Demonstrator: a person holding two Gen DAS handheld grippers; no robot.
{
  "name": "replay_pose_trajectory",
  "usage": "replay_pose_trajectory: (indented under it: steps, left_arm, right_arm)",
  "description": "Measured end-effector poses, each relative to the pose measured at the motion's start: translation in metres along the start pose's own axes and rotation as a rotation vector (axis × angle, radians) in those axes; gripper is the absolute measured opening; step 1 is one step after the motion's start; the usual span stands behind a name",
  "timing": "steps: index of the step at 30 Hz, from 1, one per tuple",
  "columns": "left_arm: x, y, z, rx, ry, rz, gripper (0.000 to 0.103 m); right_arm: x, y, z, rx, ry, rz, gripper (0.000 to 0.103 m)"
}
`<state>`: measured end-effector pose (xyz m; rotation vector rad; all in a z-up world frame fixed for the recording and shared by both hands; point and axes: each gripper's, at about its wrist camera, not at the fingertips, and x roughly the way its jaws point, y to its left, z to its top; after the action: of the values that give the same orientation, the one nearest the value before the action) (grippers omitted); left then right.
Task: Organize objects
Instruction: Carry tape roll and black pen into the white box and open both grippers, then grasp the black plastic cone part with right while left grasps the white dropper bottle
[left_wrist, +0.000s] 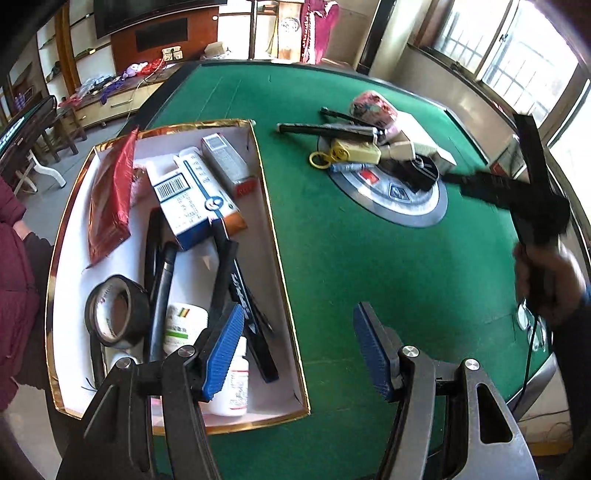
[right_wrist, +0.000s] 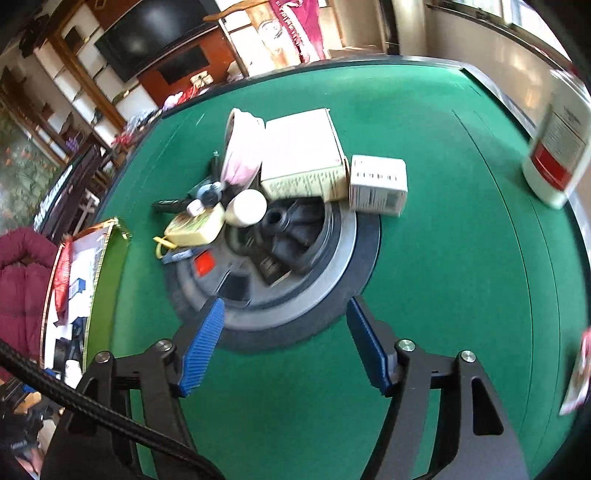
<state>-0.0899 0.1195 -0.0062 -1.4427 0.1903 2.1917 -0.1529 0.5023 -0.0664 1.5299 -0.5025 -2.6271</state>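
The left gripper (left_wrist: 299, 347) is hovering over the near edge of the box (left_wrist: 284, 295), its jaws standing apart with nothing between them. Inside the box are lying a tape roll (left_wrist: 116, 312), a carton (left_wrist: 192, 199), a red packet (left_wrist: 110, 206), a white bottle (left_wrist: 234, 384) and some dark tools. The box is sitting on the green worktop (left_wrist: 369, 258), at its left side.

The right gripper (right_wrist: 284, 343) is hanging above the round hub (right_wrist: 280, 280) at the worktop's middle, jaws spread wide and holding nothing. The pile is lying on and around the hub: a big box (right_wrist: 303, 155), a small box (right_wrist: 378, 184), a pouch (right_wrist: 240, 147), a yellow case (right_wrist: 195, 225) and a black lump (right_wrist: 288, 229) (blurred, so I cannot tell what it is). A jug (right_wrist: 557, 147) is standing well apart at the far right edge.
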Motion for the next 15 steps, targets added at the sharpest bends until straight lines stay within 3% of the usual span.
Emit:
replay_pose_trajectory:
  steps: [3, 8, 15]
  left_arm:
    - [0.001, -0.004, -0.005, 0.002, 0.01, 0.009, 0.056]
    - [-0.001, -0.004, -0.008, -0.014, 0.014, 0.017, 0.056]
    - [0.009, -0.004, -0.004, -0.036, 0.033, 0.018, 0.056]
  right_arm:
    - [0.01, -0.012, 0.019, 0.05, -0.015, 0.078, 0.068]
    - [0.037, -0.032, 0.048, 0.104, -0.008, 0.137, 0.069]
    - [0.057, -0.037, 0.049, 0.129, 0.054, 0.282, 0.072]
